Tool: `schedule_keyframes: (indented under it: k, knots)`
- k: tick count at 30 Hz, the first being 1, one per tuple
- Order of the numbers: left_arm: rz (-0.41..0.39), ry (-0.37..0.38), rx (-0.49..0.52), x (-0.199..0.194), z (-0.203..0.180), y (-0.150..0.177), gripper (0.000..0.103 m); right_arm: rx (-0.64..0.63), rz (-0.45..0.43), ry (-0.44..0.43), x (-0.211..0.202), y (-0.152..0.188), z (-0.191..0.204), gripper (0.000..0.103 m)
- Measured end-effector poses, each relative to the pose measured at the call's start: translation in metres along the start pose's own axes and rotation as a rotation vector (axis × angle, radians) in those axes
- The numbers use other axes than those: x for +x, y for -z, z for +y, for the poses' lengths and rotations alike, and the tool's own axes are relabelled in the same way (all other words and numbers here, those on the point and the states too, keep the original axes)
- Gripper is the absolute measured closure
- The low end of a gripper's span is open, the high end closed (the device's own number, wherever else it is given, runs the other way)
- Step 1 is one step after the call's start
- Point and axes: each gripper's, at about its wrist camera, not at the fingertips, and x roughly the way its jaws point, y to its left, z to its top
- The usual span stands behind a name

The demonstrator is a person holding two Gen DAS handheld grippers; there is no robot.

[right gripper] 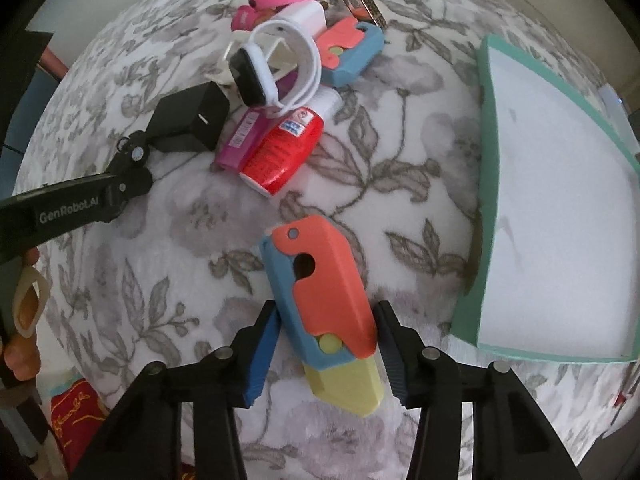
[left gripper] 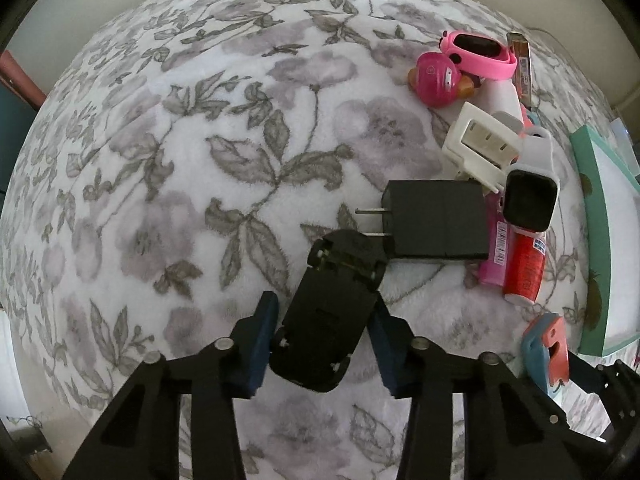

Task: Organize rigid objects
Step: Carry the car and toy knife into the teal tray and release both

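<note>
My left gripper is shut on a black toy car, underside up, beside a black plug adapter. My right gripper is shut on a coral, blue and yellow toy knife, also seen in the left wrist view. A teal tray with a white floor lies to the right of it. A pile holds a white smartwatch, a red bottle, a pink tube, a second coral and blue toy and a pink watch.
Everything lies on a floral fleece blanket. A white charger and a pink round toy lie in the pile. The left gripper's arm reaches in from the left in the right wrist view.
</note>
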Motion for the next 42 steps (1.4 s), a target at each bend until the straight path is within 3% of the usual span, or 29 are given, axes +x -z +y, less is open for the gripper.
schedule_keyframes:
  k: [4,12,24,36,42]
  knots:
    - [0.009,-0.004,-0.016,-0.001,-0.004,0.008,0.066,-0.021,0.006,0.019,-0.001,0.005,0.001,0.052]
    - [0.016,-0.013,-0.048,-0.002,-0.003,0.017,0.067,-0.02,-0.013,0.024,-0.007,0.017,0.01,0.055]
    - [0.031,-0.01,-0.125,-0.031,-0.01,0.032,0.068,0.089,-0.117,-0.104,-0.035,0.01,-0.017,0.057]
    - [-0.065,0.017,-0.142,-0.086,-0.025,0.013,0.068,0.184,-0.228,-0.196,-0.07,0.006,-0.041,0.057]
    - [-0.135,0.034,-0.107,-0.113,-0.051,0.0,0.068,0.245,-0.335,-0.18,-0.094,0.007,-0.065,0.057]
